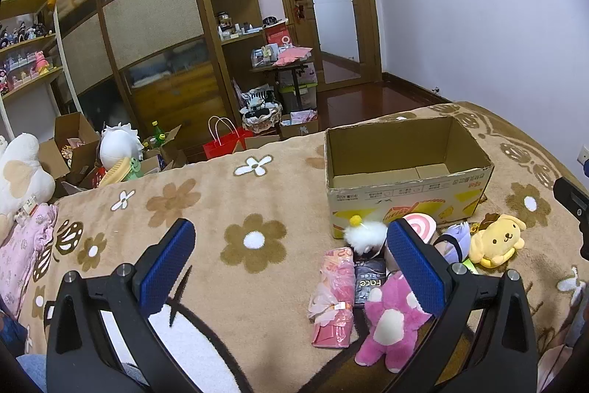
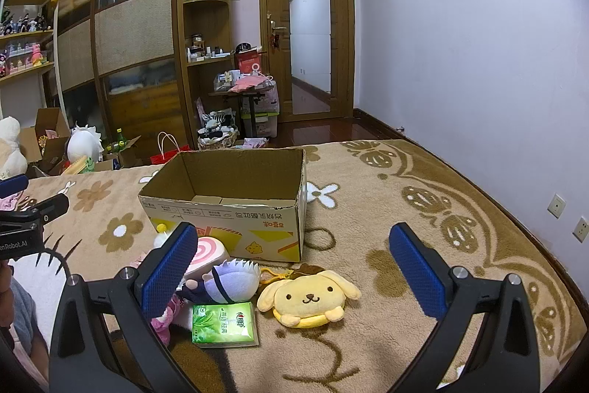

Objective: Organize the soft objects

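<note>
- Brown-wood wardrobes [image 1: 147, 24] with woven panels and a glazed wooden door [image 2: 309, 35] back the bedroom; a beige plush blanket with brown flower print [image 1: 228, 194] covers the bed that serves as work surface.
- Left gripper [image 1: 291, 271] has its blue-padded fingers spread wide, holding nothing; it hovers above the blanket, with its right finger overlapping the toy cluster in view, though contact cannot be judged.
- Right gripper [image 2: 294, 275] is likewise wide apart and empty, framing the toys from above the blanket.
- An open, empty brown cardboard box with yellow printed sides [image 2: 228, 209] stands upright on the blanket, just behind the toys.
- Yellow floppy-eared dog plush [image 2: 309, 297] lies face up in front of the box, between the right gripper's fingers in its view.
- Just beside it, to its left, lies a purple-haired doll plush [image 2: 230, 282], and behind that a pink swirl-patterned round cushion [image 2: 206, 253] against the box front.
- A green tissue pack [image 2: 224, 323] lies flat in front of the doll.
- Pink bear plush with white belly [image 1: 390, 319] lies near the left gripper's right finger; a pink plastic-wrapped packet [image 1: 333, 301] and a dark pouch marked "face" [image 1: 370, 280] lie beside it.
- White fluffy plush with a yellow pom-pom [image 1: 362, 232] sits at the box's near corner.
</note>
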`<state>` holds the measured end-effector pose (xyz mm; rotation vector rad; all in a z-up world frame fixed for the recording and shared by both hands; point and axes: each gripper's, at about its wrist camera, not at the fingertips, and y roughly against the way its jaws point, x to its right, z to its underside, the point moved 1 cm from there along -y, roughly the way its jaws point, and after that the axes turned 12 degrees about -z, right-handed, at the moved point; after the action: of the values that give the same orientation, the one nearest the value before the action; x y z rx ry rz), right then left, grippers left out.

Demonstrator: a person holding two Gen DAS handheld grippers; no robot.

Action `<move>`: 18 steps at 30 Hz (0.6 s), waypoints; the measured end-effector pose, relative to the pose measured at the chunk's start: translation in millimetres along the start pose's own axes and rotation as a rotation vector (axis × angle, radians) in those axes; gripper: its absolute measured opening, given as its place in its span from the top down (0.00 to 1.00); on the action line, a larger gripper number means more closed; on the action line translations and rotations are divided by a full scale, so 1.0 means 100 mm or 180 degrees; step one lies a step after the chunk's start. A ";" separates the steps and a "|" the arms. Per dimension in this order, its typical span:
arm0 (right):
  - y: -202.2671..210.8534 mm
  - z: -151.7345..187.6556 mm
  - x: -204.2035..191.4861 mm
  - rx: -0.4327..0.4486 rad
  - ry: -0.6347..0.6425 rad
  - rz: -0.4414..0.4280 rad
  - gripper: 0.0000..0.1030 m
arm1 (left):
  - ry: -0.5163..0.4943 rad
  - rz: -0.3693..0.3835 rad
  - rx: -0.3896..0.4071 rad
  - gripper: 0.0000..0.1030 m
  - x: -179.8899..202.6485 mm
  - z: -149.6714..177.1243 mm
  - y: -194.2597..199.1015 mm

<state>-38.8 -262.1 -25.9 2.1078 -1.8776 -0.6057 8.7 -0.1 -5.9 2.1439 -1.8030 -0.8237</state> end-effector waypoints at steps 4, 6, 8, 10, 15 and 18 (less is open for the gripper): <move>0.00 0.00 0.00 0.0003 -0.0002 0.0000 0.00 | 0.0001 0.0005 -0.0006 0.00 0.00 0.00 0.00; 0.00 -0.01 0.00 -0.0006 -0.0003 -0.0003 0.00 | 0.0005 0.0008 -0.0004 0.00 -0.01 0.00 0.00; 0.00 -0.01 -0.01 0.0000 0.0001 -0.0002 0.00 | 0.0001 0.0003 -0.0004 0.00 0.00 0.00 0.00; 0.00 -0.02 -0.01 0.0009 -0.0003 -0.0015 0.00 | -0.0004 0.0000 -0.0008 0.00 0.00 0.00 0.00; 0.00 0.00 -0.01 0.0022 -0.0008 -0.0028 0.00 | -0.0026 -0.0002 -0.0002 0.00 -0.01 -0.01 0.00; 0.00 0.00 -0.01 0.0024 -0.0011 -0.0035 0.00 | -0.0030 0.0004 0.0000 0.00 0.01 0.00 0.00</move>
<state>-39.4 -260.8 -25.7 2.1245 -1.8741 -0.6059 9.0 -1.3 -5.9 2.1422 -1.8089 -0.8349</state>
